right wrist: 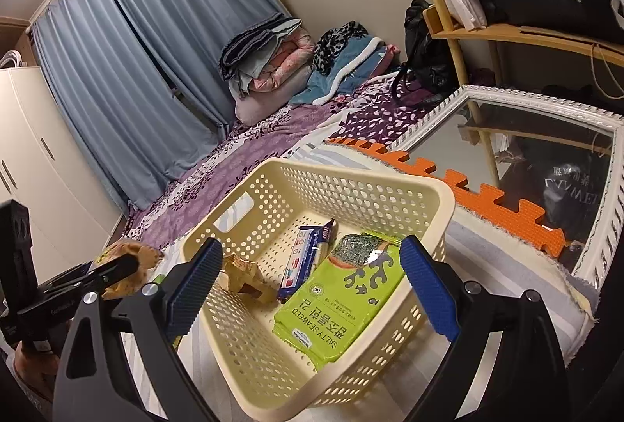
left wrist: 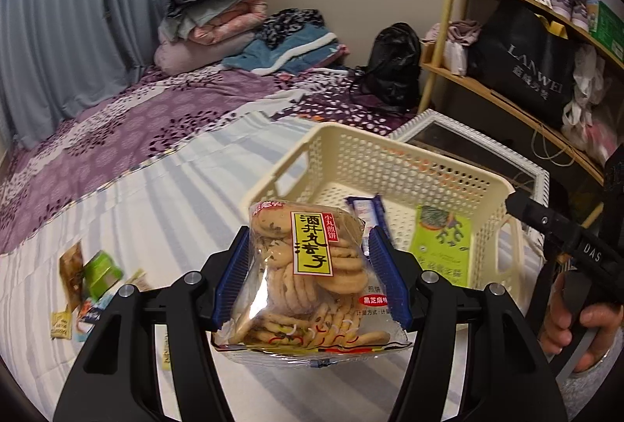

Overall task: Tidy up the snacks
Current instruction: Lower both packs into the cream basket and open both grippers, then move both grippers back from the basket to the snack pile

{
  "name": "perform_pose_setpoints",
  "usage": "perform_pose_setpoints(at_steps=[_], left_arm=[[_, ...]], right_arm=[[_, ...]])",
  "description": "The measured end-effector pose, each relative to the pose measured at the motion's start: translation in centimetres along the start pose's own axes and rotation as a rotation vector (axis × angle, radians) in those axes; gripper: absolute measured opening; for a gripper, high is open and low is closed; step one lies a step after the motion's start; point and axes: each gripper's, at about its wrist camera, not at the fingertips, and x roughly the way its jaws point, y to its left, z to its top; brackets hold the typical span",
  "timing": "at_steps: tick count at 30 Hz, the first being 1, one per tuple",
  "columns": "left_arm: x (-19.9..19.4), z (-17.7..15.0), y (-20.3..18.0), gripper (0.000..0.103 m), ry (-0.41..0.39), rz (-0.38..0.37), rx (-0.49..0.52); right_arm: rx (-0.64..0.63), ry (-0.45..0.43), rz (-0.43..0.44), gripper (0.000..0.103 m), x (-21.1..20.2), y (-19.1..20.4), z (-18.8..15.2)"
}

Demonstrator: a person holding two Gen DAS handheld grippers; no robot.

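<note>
The left tongs (left wrist: 310,279) squeeze a crinkly clear bag of round crackers (left wrist: 312,277), held up just before the basket's near rim. The right tongs (right wrist: 312,289) stand wide open with nothing in them, above the cream plastic basket (right wrist: 390,195) full of holes on the striped bed (left wrist: 163,195). Inside lie a flat green seaweed pack (right wrist: 339,305) and a thin blue wrapper (right wrist: 304,262). More small snacks (left wrist: 89,285) lie loose on the bed, well apart from the basket.

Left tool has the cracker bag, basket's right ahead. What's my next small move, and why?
Probably carry the cracker bag forward over the basket rim and release it there. The left tool grips it just short of the near wall, and the basket already holds the seaweed pack. The right tool is open over the basket, so mind it.
</note>
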Motion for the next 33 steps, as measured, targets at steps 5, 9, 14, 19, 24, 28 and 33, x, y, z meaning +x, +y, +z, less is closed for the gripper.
perform_pose_setpoints(at_steps=[5, 9, 14, 19, 24, 28, 33], left_arm=[[1.5, 0.7, -2.2, 0.063, 0.01, -0.037, 0.04], [2.6, 1.4, -3.6, 0.063, 0.015, -0.071, 0.066], [3.6, 2.1, -4.3, 0.079, 0.014, -0.111, 0.071], [3.5, 2.2, -3.6, 0.082, 0.011, -0.089, 0.052], [3.5, 2.0, -1.9, 0.082, 0.024, -0.055, 0.009], [2.9, 1.9, -0.9, 0.092, 0.012, -0.035, -0.006], [2.3, 1.8, 0.1, 0.098, 0.006, -0.014, -0.023]], right_arm=[[0.026, -0.018, -0.006, 0.091, -0.6, -0.9, 0.1], [0.039, -0.019, -0.009, 0.091, -0.7, -1.4, 0.0], [0.038, -0.013, -0.006, 0.091, -0.6, -1.6, -0.1], [0.046, -0.013, -0.007, 0.091, -0.4, -1.7, -0.2], [0.044, -0.016, 0.002, 0.091, -0.4, -1.3, -0.1], [0.023, -0.028, -0.003, 0.096, -0.6, -0.7, 0.0], [-0.024, -0.026, -0.016, 0.098, -0.7, 0.3, 0.0]])
